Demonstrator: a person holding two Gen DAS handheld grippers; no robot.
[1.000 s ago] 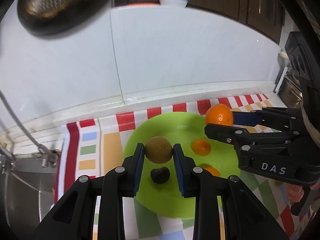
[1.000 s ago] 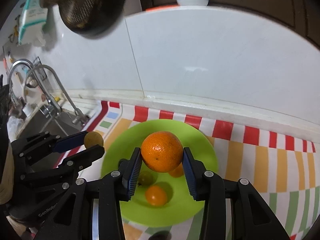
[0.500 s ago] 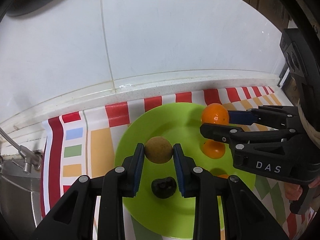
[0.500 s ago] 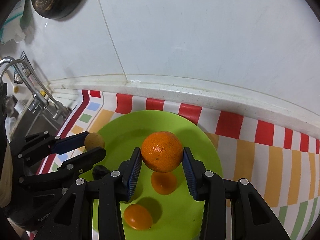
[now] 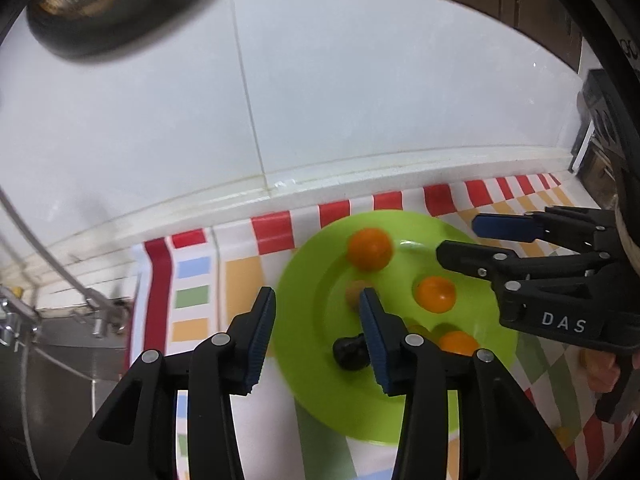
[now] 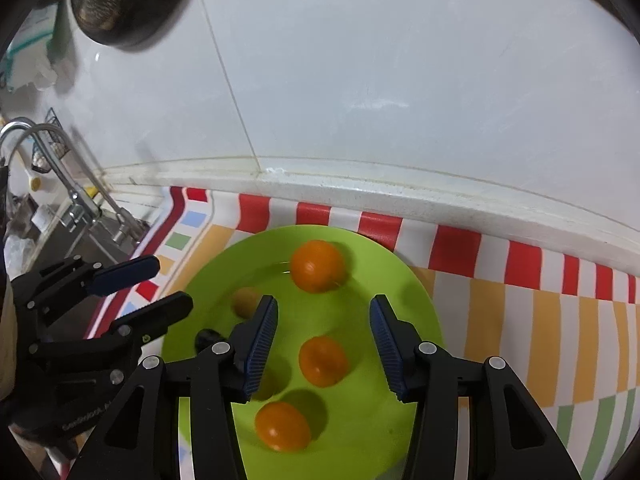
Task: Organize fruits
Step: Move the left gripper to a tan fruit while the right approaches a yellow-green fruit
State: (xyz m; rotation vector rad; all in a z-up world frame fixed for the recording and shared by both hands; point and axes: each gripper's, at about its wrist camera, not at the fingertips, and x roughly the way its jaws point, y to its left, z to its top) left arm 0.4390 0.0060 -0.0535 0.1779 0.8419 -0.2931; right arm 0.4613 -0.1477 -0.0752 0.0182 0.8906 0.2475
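A green plate (image 5: 360, 408) (image 6: 360, 436) lies on the striped cloth. On it are a large orange (image 5: 369, 249) (image 6: 318, 266), a blurred brown fruit (image 5: 355, 294) (image 6: 245, 300), two small oranges (image 5: 435, 294) (image 6: 323, 366) and a dark fruit (image 5: 350, 354) (image 6: 208, 338). My left gripper (image 5: 318, 320) (image 6: 172, 286) hangs over the plate's left part, its jaws opening with nothing held. Over the plate's middle, my right gripper (image 6: 322, 320) (image 5: 460, 238) is opening too, and it grips nothing. The fruits lie loose below it.
The striped cloth (image 6: 520, 320) runs along a white tiled wall (image 6: 360, 80). A faucet (image 6: 48, 152) and steel sink (image 5: 60, 380) are at the left. A dark strainer (image 5: 112, 4) hangs at the upper left. A person's hand (image 5: 600, 364) holds the right gripper.
Both grippers have let go: the brown fruit left the left jaws and the large orange left the right jaws. Both fruits now lie on the plate, and both jaws stand wider.
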